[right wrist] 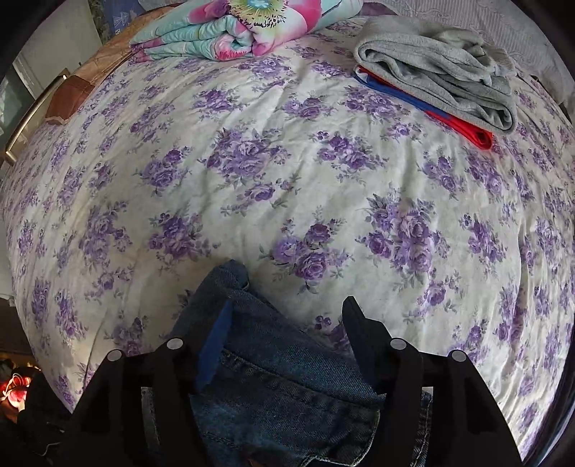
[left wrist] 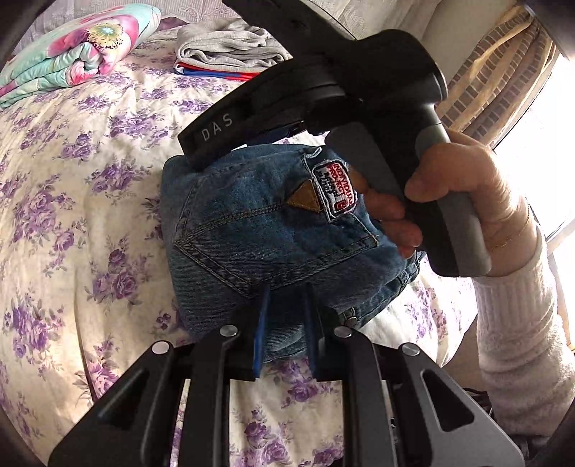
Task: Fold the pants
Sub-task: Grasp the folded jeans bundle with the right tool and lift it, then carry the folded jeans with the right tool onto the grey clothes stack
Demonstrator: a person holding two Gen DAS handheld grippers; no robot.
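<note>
A folded bundle of blue denim pants (left wrist: pixel 273 230) with a sewn patch rests on the flowered bedspread (left wrist: pixel 72 201). My left gripper (left wrist: pixel 285 298) has its blue pads on either side of the bundle's near edge, closed on it. The right gripper's black body (left wrist: pixel 323 82), held in a hand, lies over the bundle's far side. In the right wrist view the right gripper (right wrist: pixel 287 312) has its jaws apart, with the denim (right wrist: pixel 273 380) lying between them; the right finger stands clear of the cloth.
A folded grey garment (right wrist: pixel 442 82) on red and blue cloth sits at the far right of the bed. A folded floral quilt (right wrist: pixel 233 32) lies at the far left. A window with a curtain (left wrist: pixel 503 79) is at the right.
</note>
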